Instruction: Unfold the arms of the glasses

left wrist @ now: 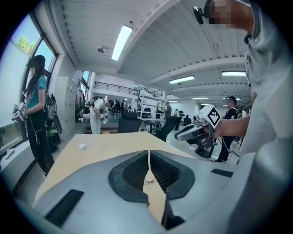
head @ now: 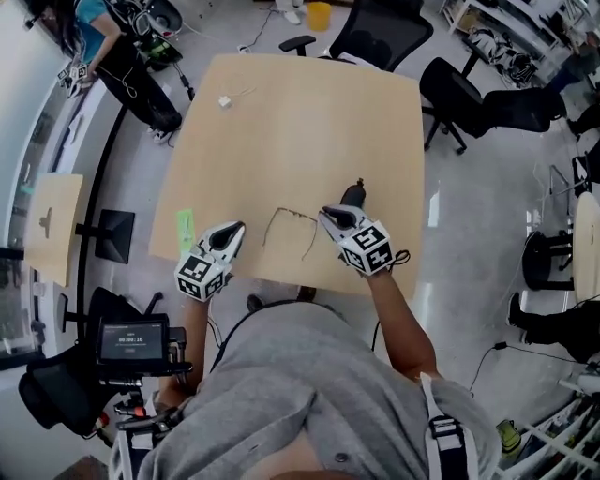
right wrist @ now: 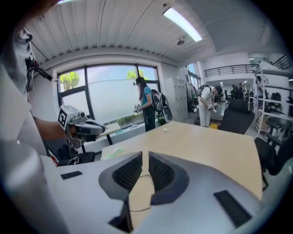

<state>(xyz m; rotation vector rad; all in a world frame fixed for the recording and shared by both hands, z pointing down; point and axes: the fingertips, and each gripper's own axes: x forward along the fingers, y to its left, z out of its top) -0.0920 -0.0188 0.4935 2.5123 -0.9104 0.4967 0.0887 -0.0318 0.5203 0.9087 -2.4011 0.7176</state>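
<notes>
Thin dark wire-framed glasses lying flat on light wooden table, lower centre of frame, between both grippers, likely so each side is reachable. White left gripper pointing in from lower left, jaws pressing together, empty. White right gripper sitting just beside glasses' right edge, jaws narrowly apart, gripping nothing. Yellow bucket standing on floor at top of frame, contents not showing.

thin dark wire-rimmed glasses lie flat on the pale wooden table, near its front edge. from the head view they show only as a fine three-sided outline, open toward the person; lens detail is too fine to tell.
</notes>
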